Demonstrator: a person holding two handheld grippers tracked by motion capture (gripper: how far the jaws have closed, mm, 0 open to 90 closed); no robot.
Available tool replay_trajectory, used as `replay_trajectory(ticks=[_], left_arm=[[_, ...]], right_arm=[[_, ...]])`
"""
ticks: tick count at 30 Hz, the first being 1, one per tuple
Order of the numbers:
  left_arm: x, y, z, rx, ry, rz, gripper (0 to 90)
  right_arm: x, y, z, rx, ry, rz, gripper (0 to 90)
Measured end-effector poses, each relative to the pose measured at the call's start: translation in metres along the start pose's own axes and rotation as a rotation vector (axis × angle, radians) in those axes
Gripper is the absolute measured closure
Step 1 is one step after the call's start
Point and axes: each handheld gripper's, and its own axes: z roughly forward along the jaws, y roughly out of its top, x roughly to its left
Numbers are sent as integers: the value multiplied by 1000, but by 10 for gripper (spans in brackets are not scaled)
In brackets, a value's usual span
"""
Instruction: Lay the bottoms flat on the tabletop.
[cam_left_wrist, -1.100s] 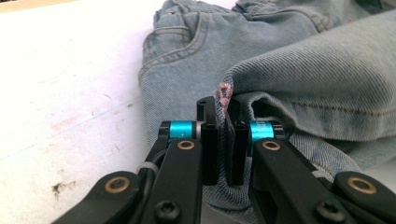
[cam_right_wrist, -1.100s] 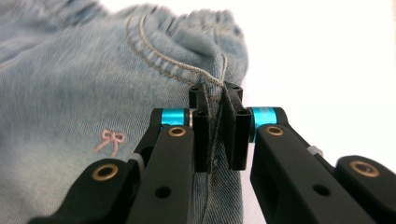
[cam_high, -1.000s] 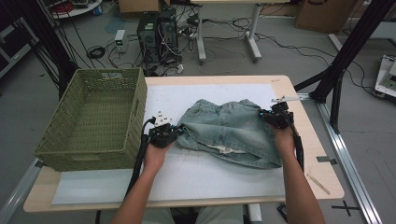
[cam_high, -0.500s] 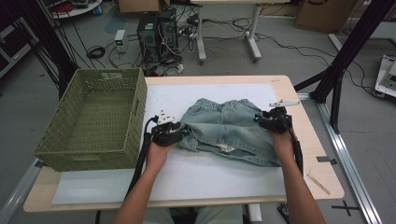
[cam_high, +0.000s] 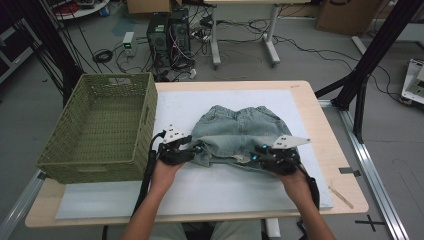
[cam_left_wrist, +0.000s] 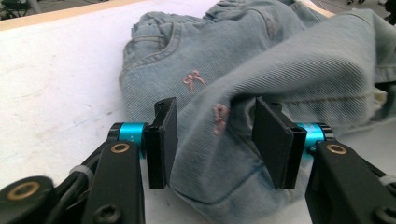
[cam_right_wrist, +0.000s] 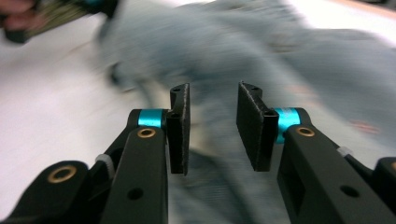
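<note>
In the left gripper view, our left gripper (cam_left_wrist: 215, 140) sits at the bottom centre of the frame with its jaws apart, and they have just been opening. A fold of the pale denim shorts (cam_left_wrist: 280, 70) lies between them; the left pad rests against the cloth, while the right pad stands just clear of it, so nothing is pinched. Small pink embroidered bows mark the denim above and between the pads.

In the right gripper view, our right gripper (cam_right_wrist: 212, 126) also rises from the bottom centre, jaws apart, having just been closing somewhat. The picture is blurred; blue denim spreads behind and below the pads, but we cannot tell whether cloth lies between them.

From the high view, the left gripper (cam_high: 192, 150) is at the lower left edge of the shorts (cam_high: 240, 127) and the right gripper (cam_high: 260, 155) at their lower right edge, each held in one hand, forearms entering from the bottom of the frame. The shorts lie crumpled at the centre of the frame on a white mat (cam_high: 190, 107) that covers the wooden surface (cam_high: 327, 137). Just left of the left gripper stands a green woven basket (cam_high: 97, 125), in the left half of the frame.
</note>
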Motion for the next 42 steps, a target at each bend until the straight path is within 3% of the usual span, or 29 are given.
replay_trajectory(ticks=[7,10,14,21,28,31,34,36,39,42], left_arm=[[-5,-5,-8,-4,-3,6,507],[-6,-8,-13,-11,1,2,507],[-8,-11,-20,-11,5,4,507],[-11,-14,-22,5,-13,0,522],[-14,-14,-13,22,-42,1,525],[-19,-15,-9,46,-74,14,544],[-27,-18,-6,66,-102,35,558],[-31,-19,-3,88,-112,44,558],[-36,-22,3,131,-125,58,555],[-43,-26,10,176,-109,80,550]], right_arm=[[29,2,26,77,76,-71,716],[36,-1,35,125,62,-100,752],[41,-7,43,177,-16,-153,881],[43,-9,35,179,31,-175,899],[46,-12,13,154,185,-182,900],[42,-18,1,157,211,-185,900],[39,-27,-6,181,207,-186,899],[39,-30,-10,173,186,-182,889],[37,-26,-17,111,161,-143,683],[34,-19,-23,60,119,-120,615]])
